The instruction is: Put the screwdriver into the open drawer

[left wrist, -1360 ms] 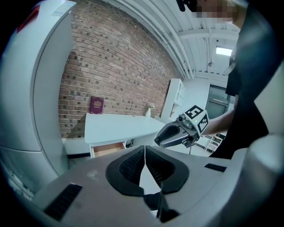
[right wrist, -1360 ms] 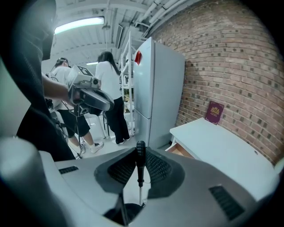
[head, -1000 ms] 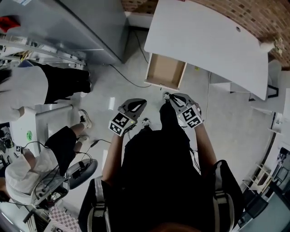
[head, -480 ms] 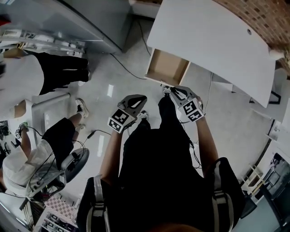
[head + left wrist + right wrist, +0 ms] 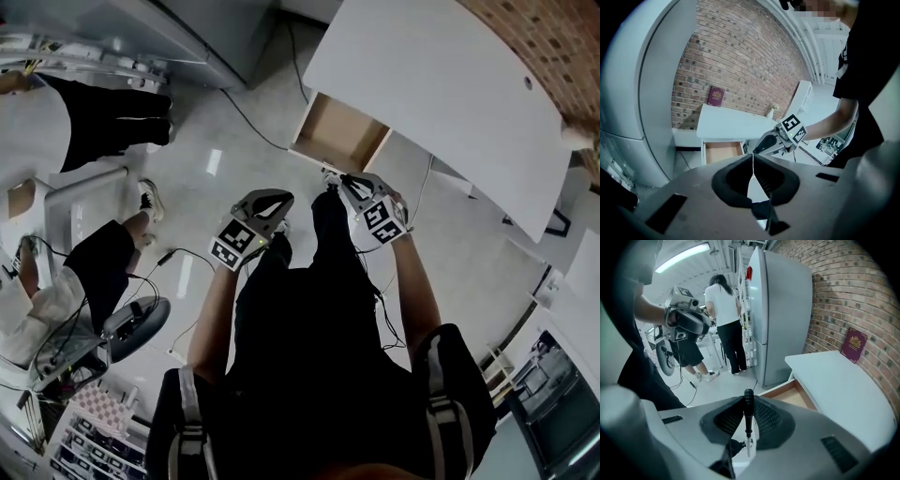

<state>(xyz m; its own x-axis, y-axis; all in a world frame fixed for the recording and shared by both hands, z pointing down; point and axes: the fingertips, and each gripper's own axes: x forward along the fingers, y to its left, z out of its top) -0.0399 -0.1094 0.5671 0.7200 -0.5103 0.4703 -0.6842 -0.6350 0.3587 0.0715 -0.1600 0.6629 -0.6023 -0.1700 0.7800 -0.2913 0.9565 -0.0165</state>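
A black-handled screwdriver (image 5: 748, 414) stands upright between the jaws of my right gripper (image 5: 748, 401), which is shut on it, shaft pointing back toward the camera. In the head view the right gripper (image 5: 343, 182) hovers just short of the front edge of the open wooden drawer (image 5: 338, 138), which looks empty. The drawer (image 5: 788, 395) lies ahead and to the right in the right gripper view. My left gripper (image 5: 269, 199) hangs to the left at about the same height. Its jaws (image 5: 753, 156) are closed together with nothing between them.
The drawer hangs under a white table (image 5: 441, 80) against a brick wall, with a dark red book (image 5: 853, 346) leaning there. A grey fridge (image 5: 782, 310) stands left of the table. Two people (image 5: 98, 122) and a cable (image 5: 253, 122) are on the floor at left.
Both grippers have edged forward toward the drawer; the right one, still holding the screwdriver, is now close to its front edge. The people at left have shifted in view.
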